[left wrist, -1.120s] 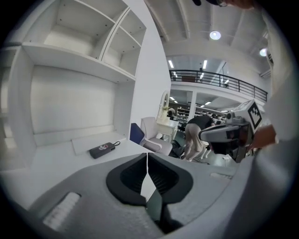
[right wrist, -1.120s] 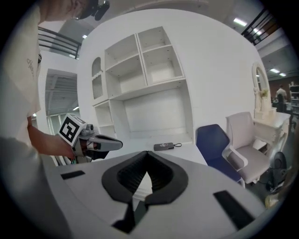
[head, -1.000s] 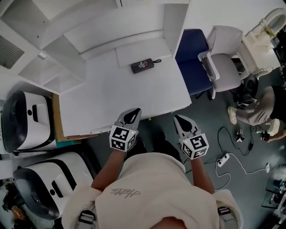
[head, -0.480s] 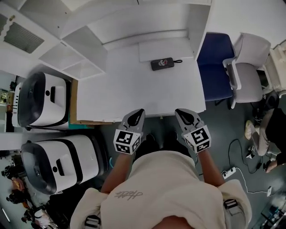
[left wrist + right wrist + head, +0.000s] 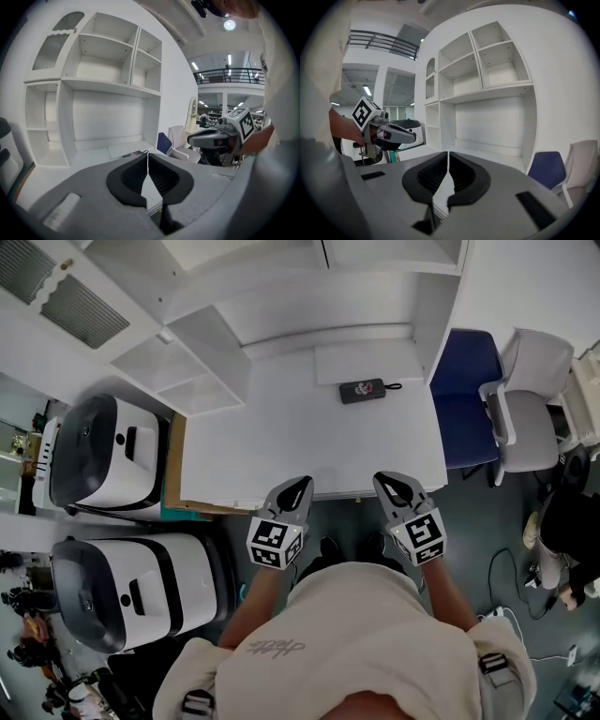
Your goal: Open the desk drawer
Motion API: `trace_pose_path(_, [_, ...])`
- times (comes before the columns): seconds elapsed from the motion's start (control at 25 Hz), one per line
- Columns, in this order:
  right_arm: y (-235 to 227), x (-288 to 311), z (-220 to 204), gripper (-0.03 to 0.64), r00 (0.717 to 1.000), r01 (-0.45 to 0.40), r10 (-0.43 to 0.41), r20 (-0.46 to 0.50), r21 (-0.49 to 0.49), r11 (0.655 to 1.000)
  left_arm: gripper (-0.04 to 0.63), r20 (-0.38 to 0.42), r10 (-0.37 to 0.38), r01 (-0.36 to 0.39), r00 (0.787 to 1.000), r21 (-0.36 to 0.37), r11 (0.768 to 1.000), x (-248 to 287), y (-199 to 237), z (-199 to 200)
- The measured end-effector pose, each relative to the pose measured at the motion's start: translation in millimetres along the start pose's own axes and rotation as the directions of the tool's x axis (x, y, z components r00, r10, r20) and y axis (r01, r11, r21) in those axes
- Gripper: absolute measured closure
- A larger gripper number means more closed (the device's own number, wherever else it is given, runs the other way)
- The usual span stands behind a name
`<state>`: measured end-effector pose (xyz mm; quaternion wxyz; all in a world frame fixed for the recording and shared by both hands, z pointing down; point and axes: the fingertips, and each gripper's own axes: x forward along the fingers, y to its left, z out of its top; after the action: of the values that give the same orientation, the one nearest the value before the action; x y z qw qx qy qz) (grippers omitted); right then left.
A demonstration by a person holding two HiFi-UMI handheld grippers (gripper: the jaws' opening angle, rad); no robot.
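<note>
A white desk point(image 5: 281, 442) with shelving behind it fills the middle of the head view. Its front edge point(image 5: 309, 497) runs just past both gripper tips; I cannot make out a drawer front or handle. My left gripper point(image 5: 302, 484) hovers at that edge, left of centre, jaws shut and empty. My right gripper point(image 5: 384, 479) hangs at the same edge to the right, also shut with nothing held. In the left gripper view the shut jaws point(image 5: 148, 157) point over the desktop point(image 5: 70, 164). The right gripper view shows its jaws point(image 5: 448, 157) closed, facing the shelves.
A small dark device with a cord point(image 5: 363, 390) lies on the desk near the back right. Two large white machines point(image 5: 103, 456) point(image 5: 131, 587) stand to the left. A blue chair point(image 5: 469, 395) and a grey chair point(image 5: 534, 399) are on the right; another person point(image 5: 562, 531) crouches at far right.
The head view has shifted, so the desk sits further right and up in frame. Both grippers stay shut at the desk's front edge, slightly closer to it.
</note>
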<state>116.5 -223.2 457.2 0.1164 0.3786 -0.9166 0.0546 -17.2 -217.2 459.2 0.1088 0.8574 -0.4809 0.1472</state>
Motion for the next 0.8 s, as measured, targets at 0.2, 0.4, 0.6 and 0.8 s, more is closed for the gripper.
trace_pose_path(0.2, [8,4,14,0.609,0.999,0.031,-0.032,0.035,0.025,0.999,0.577,0.03,-0.01,0.01,1.0,0.003,1.0,-10,11,5])
trace_pose_path(0.4, [12,4,18,0.568,0.999,0.029,-0.029,0.018,0.007,1.0,0.577,0.04,-0.032,0.033,0.999,-0.022,0.999,-14,9,2])
trace_pose_path(0.6, [24,4,12,0.543,1.0,0.011,-0.011,-0.012,-0.009,1.0,0.577,0.037,-0.03,0.031,0.999,-0.035,0.999,-21,15,-5])
trace_pose_path(0.8, [30,8,-10,0.545,0.997,0.013,-0.015,-0.073,-0.027,1.0,0.577,0.04,-0.012,0.013,0.999,-0.039,0.999,-30,21,-9])
